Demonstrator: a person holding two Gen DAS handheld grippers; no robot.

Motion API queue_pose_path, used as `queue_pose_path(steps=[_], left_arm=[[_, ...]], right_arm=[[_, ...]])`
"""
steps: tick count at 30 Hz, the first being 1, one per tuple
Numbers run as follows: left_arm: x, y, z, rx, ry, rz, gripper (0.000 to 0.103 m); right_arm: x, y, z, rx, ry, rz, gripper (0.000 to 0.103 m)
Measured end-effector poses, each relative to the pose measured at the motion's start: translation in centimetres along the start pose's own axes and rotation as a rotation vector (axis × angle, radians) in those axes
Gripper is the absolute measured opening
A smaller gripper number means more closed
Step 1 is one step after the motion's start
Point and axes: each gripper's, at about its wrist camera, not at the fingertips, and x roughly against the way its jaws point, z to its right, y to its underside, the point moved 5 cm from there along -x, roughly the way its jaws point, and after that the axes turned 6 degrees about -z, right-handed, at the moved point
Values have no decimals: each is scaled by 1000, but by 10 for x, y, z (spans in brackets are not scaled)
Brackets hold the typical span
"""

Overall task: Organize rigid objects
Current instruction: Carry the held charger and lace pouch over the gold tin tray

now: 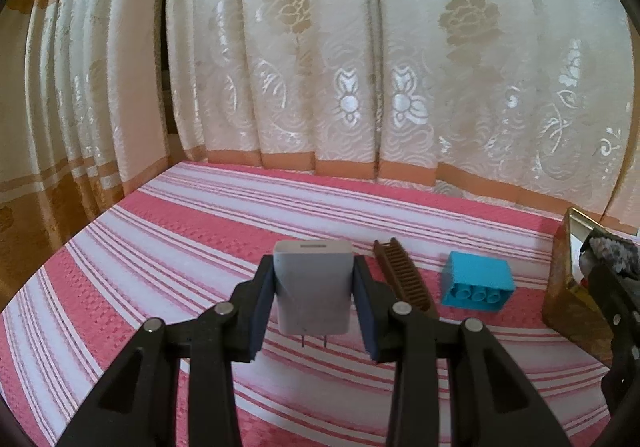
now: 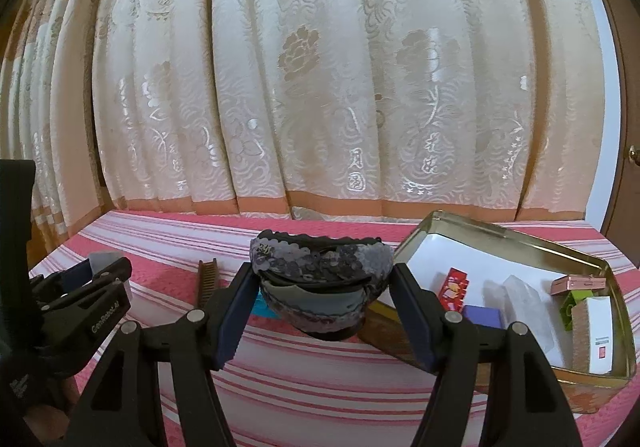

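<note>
The white charger (image 1: 314, 287) is pinched between the jaws of the left gripper (image 1: 316, 299) and held clear of the striped desk (image 1: 200, 231), prongs toward the camera, while the right gripper (image 2: 322, 295) has its jaws closed on a dark sequined piece (image 2: 320, 267) just left of the gold tin (image 2: 520, 243); both look lifted for dropping into that tin. Only the right wrist view shows the tin's inside, with a red box (image 2: 454, 285), a purple block (image 2: 482, 316) and other small items, whereas the left view alone shows the blue brick (image 1: 477, 284) and brown comb (image 1: 404, 275) plainly, lying apart on the desk and, I'd guess, not yet sorted.
</note>
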Motion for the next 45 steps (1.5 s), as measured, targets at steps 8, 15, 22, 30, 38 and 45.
queue_pose_path(steps=[8, 15, 22, 30, 38, 45], left_arm=[[10, 2, 19, -32, 22, 26, 37], [16, 6, 33, -36, 42, 27, 37], [24, 10, 54, -55, 64, 36, 37], [33, 14, 78, -74, 88, 46, 37], [40, 16, 100, -95, 105, 58, 37], [44, 17, 119, -110, 125, 60, 37]], right_arm=[[5, 2, 13, -7, 6, -1, 70], [10, 2, 28, -14, 20, 5, 70], [14, 3, 46, -23, 43, 8, 70], [20, 5, 66, -37, 66, 15, 70], [25, 5, 88, -52, 87, 21, 70], [29, 6, 108, -68, 106, 24, 70]])
